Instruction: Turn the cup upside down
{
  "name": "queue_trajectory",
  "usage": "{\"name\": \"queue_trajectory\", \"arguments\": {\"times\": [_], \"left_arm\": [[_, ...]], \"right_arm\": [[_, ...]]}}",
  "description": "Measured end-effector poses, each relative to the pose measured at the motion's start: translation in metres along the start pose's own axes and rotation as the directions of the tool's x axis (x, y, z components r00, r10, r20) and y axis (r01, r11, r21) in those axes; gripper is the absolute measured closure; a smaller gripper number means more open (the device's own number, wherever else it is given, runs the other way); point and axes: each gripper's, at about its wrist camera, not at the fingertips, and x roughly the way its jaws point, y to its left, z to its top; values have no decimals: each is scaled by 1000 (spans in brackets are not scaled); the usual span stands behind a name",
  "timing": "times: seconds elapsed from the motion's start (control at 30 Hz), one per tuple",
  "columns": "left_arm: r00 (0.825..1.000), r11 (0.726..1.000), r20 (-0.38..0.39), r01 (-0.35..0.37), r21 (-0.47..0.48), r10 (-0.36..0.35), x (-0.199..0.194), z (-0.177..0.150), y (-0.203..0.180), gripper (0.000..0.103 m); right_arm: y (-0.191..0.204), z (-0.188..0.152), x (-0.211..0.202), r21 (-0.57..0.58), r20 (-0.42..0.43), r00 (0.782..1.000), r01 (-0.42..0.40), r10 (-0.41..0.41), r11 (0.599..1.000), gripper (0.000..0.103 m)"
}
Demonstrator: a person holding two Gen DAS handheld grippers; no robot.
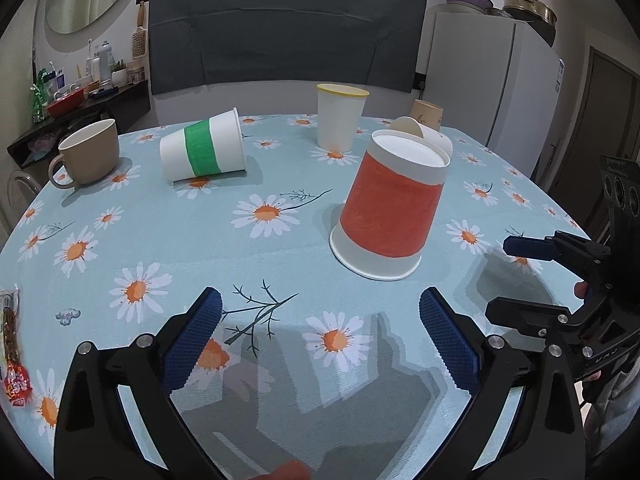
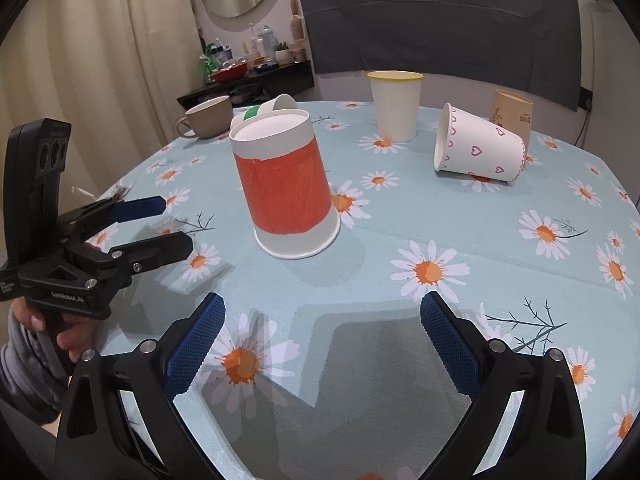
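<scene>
A paper cup with an orange band [image 1: 390, 208] stands upside down on the daisy tablecloth [image 1: 248, 256], rim on the cloth; it also shows in the right wrist view [image 2: 286, 184]. My left gripper [image 1: 320, 336] is open and empty, a short way in front of it. My right gripper [image 2: 322, 340] is open and empty, also short of the cup. Each gripper shows in the other's view: the right one [image 1: 516, 276] at the cup's right, the left one [image 2: 168, 224] at its left.
A green-banded cup [image 1: 204, 152] lies on its side at the back left. A beige mug [image 1: 86, 156] stands far left. A yellow-rimmed white cup [image 1: 340, 118] stands upright at the back. A heart-print cup [image 2: 478, 150] lies on its side before a brown cup [image 2: 512, 118]. A snack packet [image 1: 14, 356] lies at the left edge.
</scene>
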Motion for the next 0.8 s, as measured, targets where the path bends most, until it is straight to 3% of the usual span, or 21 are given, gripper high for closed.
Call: {"name": "queue_trajectory", "arguments": {"times": [0.3, 0.5, 0.8], "left_arm": [[1000, 1000, 7, -16, 6, 16, -1, -2, -1, 6], [1000, 1000, 4, -6, 22, 6, 0, -3, -3, 6], [999, 999, 3, -45, 24, 45, 0, -4, -4, 6]], "right_arm": [[7, -2, 5, 31, 12, 997, 71, -72, 997, 8], [8, -5, 1, 33, 34, 996, 76, -77, 997, 8], [6, -6, -4, 56, 66, 995, 76, -80, 996, 8]]}}
